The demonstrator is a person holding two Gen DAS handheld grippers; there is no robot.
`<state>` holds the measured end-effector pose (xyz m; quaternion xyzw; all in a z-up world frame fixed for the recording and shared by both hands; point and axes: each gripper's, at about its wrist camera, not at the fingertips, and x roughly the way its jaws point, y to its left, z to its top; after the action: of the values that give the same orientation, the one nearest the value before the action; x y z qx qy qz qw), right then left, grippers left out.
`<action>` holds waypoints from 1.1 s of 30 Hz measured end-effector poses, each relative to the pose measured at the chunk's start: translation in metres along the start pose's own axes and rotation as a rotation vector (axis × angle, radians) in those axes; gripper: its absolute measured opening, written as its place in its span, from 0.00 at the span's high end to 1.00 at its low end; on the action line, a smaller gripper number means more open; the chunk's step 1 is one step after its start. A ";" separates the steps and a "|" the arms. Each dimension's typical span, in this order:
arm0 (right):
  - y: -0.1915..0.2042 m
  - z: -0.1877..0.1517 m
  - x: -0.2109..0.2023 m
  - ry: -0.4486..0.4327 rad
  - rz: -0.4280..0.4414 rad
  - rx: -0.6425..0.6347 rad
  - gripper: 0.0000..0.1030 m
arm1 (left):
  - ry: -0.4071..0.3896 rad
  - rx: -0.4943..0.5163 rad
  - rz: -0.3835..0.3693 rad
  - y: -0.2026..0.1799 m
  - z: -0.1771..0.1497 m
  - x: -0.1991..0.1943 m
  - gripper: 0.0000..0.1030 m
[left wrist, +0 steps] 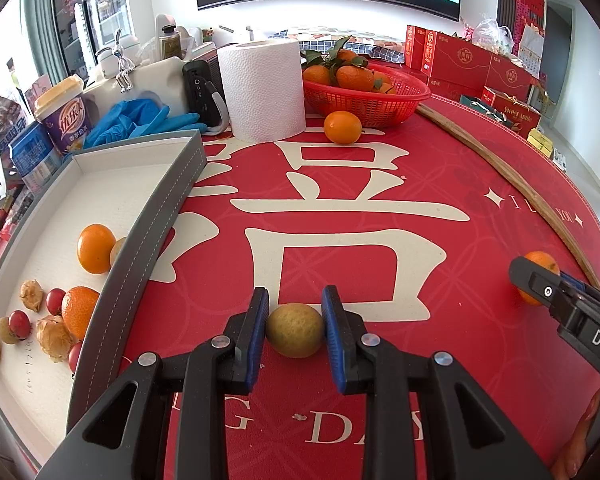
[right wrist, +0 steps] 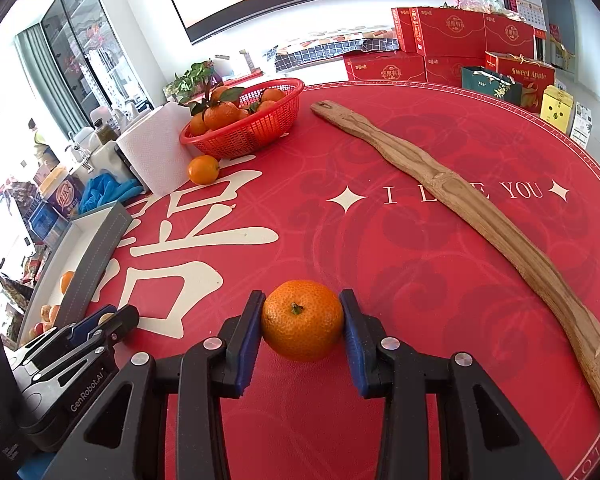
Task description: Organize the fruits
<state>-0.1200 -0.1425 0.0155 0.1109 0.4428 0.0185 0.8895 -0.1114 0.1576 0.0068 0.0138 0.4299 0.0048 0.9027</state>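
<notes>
Both grabs on, w/ risk: left gripper (left wrist: 295, 330) pinches a yellow-green fruit (left wrist: 295, 330) low on the red tablecloth (left wrist: 440, 184), right gripper (right wrist: 302, 320) pinches a mandarin (right wrist: 302, 320) there too. Round skins, so either could squirt out on the lift and roll off the edge. Fruit looks dull, pitted; mandarin glossy, stem up. Grey-walled tray (left wrist: 148, 240) sits left, already holding fruit.

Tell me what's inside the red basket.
The red basket holds a pile of orange mandarins, several with green leaves attached. The count is uncertain: lower fruit is covered by the top ones and the mesh wall. One loose mandarin sits outside, beside it.
</notes>
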 end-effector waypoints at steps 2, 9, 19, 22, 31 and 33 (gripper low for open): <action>0.000 0.000 0.000 0.001 -0.003 -0.003 0.63 | 0.000 0.000 -0.001 0.000 0.000 0.000 0.71; 0.012 -0.001 0.002 0.012 -0.070 -0.063 0.63 | 0.001 -0.005 -0.006 0.000 0.000 0.000 0.71; 0.016 -0.002 0.002 0.031 -0.079 -0.120 0.63 | 0.000 -0.018 -0.026 0.003 0.000 0.000 0.71; 0.012 -0.001 -0.001 0.052 -0.054 -0.101 0.63 | 0.000 -0.017 -0.034 0.003 0.000 -0.001 0.71; 0.010 0.001 -0.003 0.082 -0.030 -0.059 0.63 | -0.012 -0.023 -0.072 0.011 -0.001 -0.015 0.71; 0.013 0.001 -0.004 0.084 -0.029 -0.065 0.63 | -0.027 -0.030 -0.075 0.017 0.002 -0.021 0.71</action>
<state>-0.1204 -0.1302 0.0220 0.0747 0.4804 0.0245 0.8735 -0.1230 0.1746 0.0245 -0.0157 0.4177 -0.0229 0.9081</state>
